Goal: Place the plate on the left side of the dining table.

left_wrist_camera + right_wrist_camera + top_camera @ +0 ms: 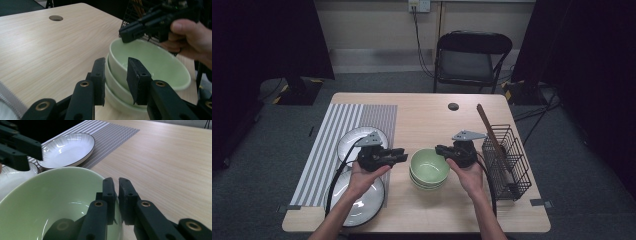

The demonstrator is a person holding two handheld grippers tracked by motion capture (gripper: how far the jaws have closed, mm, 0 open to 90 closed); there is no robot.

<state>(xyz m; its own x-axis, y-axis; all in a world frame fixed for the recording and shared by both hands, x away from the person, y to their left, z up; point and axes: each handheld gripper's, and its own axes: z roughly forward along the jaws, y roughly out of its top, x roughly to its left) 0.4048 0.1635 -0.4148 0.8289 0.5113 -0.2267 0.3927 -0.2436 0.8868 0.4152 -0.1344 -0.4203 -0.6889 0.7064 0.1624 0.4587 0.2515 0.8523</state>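
- While both hands are coming in from the near edge, the left gripper point(398, 156) and right gripper point(443, 150) are flanking the bowls point(429, 170), likely so the top bowl can be lifted off the stack from two sides.
- Sitting near the middle of the table point(427, 112), the bowls are standing nested, green, three by the look of the left gripper view, between the mat and the basket.
- Straddling the top bowl's point(150, 60) rim, the left gripper point(116, 80) is standing parted, one jaw outside the wall and one over the inside, not yet pinching as far as I can tell.
- Pinching the opposite rim, the right gripper point(116, 200) is looking clamped on the bowl point(50, 202) wall; only a thin slit is showing between its jaws.
- Lying on the striped mat point(339, 140) to the left, two plates point(362, 142) are crowding that side.
- Standing close on the right, the basket point(508, 160) with its wooden utensil point(489, 131) is leaving little room there.
- Stretching beyond the bowls, bare wood is offering the freest path.
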